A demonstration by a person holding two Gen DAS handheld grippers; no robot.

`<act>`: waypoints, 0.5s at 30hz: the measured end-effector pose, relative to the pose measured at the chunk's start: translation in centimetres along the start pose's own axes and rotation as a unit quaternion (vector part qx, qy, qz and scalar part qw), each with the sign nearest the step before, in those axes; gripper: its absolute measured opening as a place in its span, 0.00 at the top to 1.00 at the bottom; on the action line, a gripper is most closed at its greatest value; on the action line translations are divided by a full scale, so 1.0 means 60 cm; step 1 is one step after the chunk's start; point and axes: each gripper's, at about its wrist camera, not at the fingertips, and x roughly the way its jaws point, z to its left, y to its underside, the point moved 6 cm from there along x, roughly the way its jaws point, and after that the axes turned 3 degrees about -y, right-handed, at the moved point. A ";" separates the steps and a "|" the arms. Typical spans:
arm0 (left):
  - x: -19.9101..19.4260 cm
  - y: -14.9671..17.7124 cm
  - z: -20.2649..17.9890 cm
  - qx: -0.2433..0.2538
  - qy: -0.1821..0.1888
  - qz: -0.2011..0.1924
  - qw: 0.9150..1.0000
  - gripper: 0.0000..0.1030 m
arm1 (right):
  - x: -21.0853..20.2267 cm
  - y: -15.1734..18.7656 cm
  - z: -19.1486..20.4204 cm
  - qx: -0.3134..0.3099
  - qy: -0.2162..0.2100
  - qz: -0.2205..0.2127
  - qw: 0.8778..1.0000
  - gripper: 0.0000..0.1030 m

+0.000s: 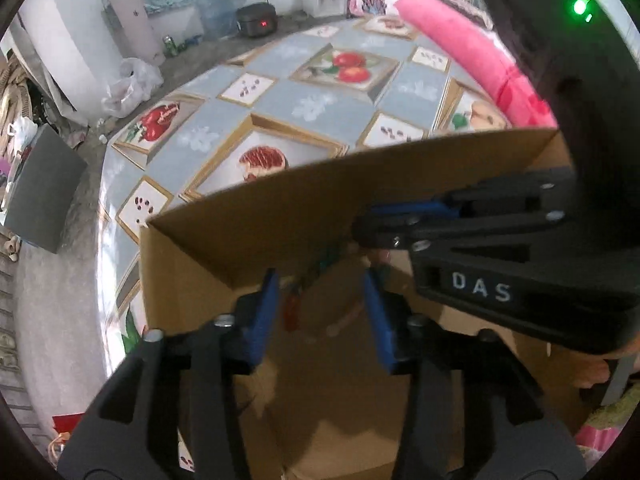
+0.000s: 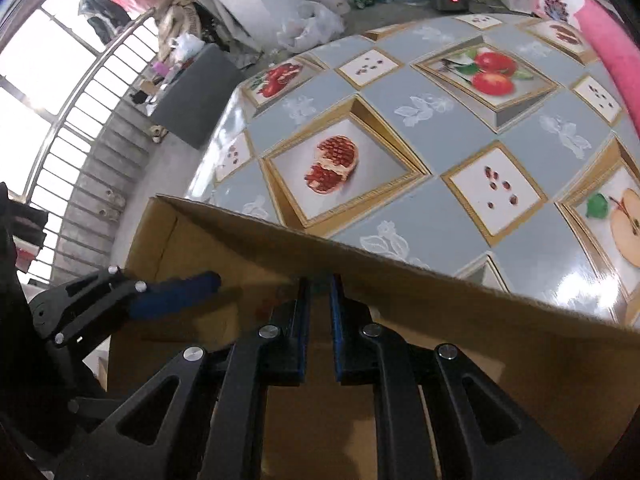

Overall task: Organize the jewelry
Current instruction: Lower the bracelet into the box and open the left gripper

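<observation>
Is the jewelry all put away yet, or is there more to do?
Some jewelry, blurry red and greenish pieces, already lies inside the cardboard box on the fruit-pattern tablecloth. Both grippers are reaching into the box. The left gripper is open around those pieces. The right gripper is nearly closed, with something greenish barely showing between its tips. No jewelry shows on the tablecloth, so the work left looks to be inside the box.

The desk point(image 2: 460, 144) wears a glossy cloth of grey squares and framed fruit pictures — pomegranates, apples, seeds. An open cardboard box point(image 2: 400, 280) sits on it at six o'clock, and a pink cushion point(image 2: 608, 36) lies along its edge at two o'clock.
</observation>
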 end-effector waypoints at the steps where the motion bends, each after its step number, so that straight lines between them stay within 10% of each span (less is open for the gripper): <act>1: -0.005 -0.001 0.002 0.000 -0.001 -0.007 1.000 0.58 | -0.002 -0.002 -0.001 -0.001 0.000 -0.003 1.000 0.89; 15: -0.187 0.074 0.080 -0.062 -0.018 -0.164 0.984 0.32 | -0.122 0.022 0.054 -0.067 -0.005 -0.042 0.997 0.81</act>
